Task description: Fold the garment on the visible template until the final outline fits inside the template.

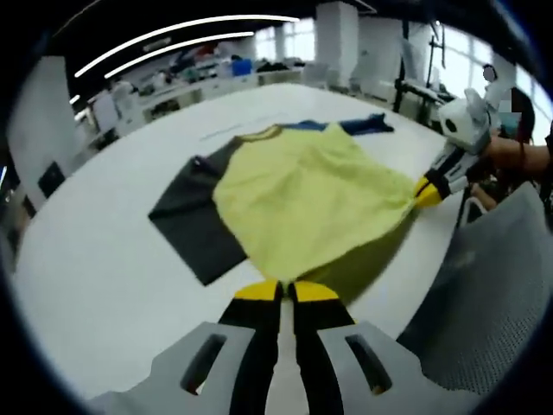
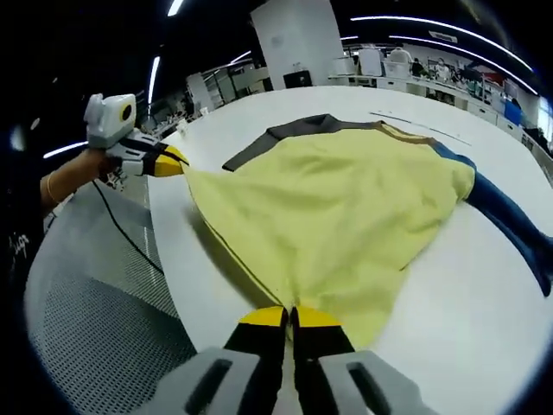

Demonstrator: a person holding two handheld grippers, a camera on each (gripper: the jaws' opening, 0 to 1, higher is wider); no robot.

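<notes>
Garment (image 1: 302, 194): yellow-green body, one dark grey sleeve, one blue sleeve, spread on the white table (image 1: 104, 259) ahead of both tools. Left hand-held gripper (image 1: 286, 292) and right hand-held gripper (image 2: 290, 318) each pinch a hem corner, jaws pressed together on the cloth. Folding judged barely begun: hem lifted, sleeves still out; no template outline can be made out.

We log garment (image 1: 302, 194) of soft matt cloth, yellow with grey and blue sleeves, table (image 1: 104, 259) smooth matt white, chair back (image 2: 95, 328) of grey woven mesh, gripper (image 1: 283, 292) jaws in matt plastic.
</notes>
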